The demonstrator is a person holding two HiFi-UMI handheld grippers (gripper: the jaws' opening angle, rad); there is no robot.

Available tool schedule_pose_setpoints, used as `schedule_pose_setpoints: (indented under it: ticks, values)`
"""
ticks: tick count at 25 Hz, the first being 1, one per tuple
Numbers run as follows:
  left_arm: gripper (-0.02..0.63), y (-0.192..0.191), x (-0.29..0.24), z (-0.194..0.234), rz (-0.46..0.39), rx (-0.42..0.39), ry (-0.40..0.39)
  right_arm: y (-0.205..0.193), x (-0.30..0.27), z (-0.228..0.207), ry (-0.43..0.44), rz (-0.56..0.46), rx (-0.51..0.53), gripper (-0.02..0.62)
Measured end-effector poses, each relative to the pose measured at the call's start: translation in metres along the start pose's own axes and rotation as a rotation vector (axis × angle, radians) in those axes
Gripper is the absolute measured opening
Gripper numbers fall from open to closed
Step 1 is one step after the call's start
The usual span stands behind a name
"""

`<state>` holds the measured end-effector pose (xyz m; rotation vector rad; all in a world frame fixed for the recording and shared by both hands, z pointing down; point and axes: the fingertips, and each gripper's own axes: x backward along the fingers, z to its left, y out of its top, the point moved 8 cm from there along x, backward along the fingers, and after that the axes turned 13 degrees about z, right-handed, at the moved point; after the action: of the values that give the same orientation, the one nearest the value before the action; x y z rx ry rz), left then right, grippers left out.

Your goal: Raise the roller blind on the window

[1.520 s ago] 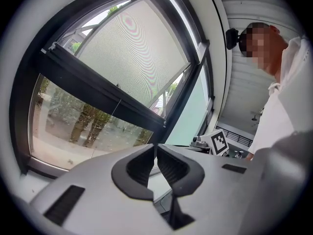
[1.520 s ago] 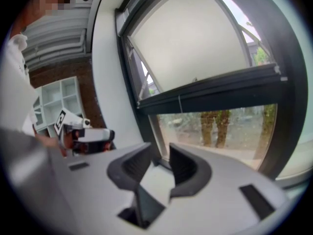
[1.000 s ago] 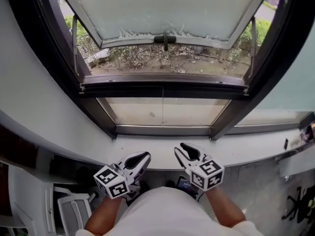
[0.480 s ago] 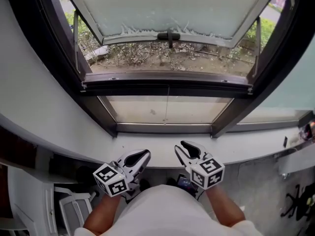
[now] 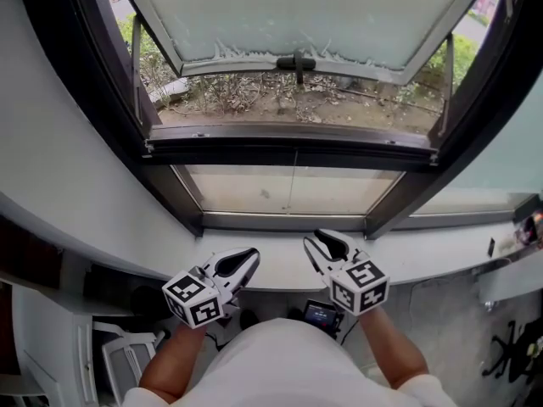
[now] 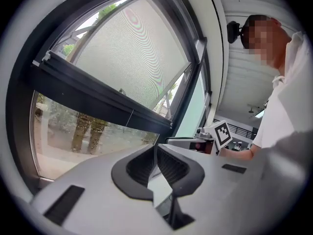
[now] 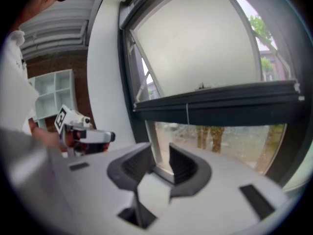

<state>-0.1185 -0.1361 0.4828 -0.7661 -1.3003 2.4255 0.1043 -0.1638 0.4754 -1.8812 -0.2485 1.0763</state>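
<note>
Roller blind (image 6: 132, 48): pale sheet, fine weave (ripple pattern in left gripper view), covers upper part of window (image 5: 110, 100). Lower edge at dark bar (image 5: 288, 147), about mid-height, level. Thin cord (image 7: 187, 114) hangs from bar's middle. Lower pane (image 5: 288, 192) uncovered, clear.

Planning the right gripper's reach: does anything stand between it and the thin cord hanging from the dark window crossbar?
Nothing visible does. The right gripper, jaws apart and empty, is at the white window sill; the thin cord hangs before the lower glass pane, only air between.
</note>
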Motion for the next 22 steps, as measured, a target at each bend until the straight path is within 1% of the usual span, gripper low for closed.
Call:
schedule_pose_setpoints:
  ticks: [4, 10, 16, 19, 22]
  values:
    - [0.026, 0.014, -0.006, 0.013, 0.02, -0.05, 0.025, 0.022, -0.005, -0.007, -0.025, -0.013, 0.062, 0.109]
    - [0.026, 0.038, -0.013, 0.031, 0.033, -0.105, 0.053, 0.049, -0.016, -0.017, -0.054, -0.016, 0.116, 0.109]
    - [0.026, 0.062, -0.023, 0.047, 0.045, -0.168, 0.089, 0.069, -0.024, -0.028, -0.099, -0.009, 0.177, 0.109]
    - [0.026, 0.072, -0.03, 0.054, 0.065, -0.211, 0.108, 0.079, -0.027, -0.034, -0.132, 0.004, 0.224, 0.109]
    - [0.026, 0.082, -0.036, 0.062, 0.083, -0.241, 0.119, 0.087, -0.031, -0.04, -0.147, 0.007, 0.242, 0.109]
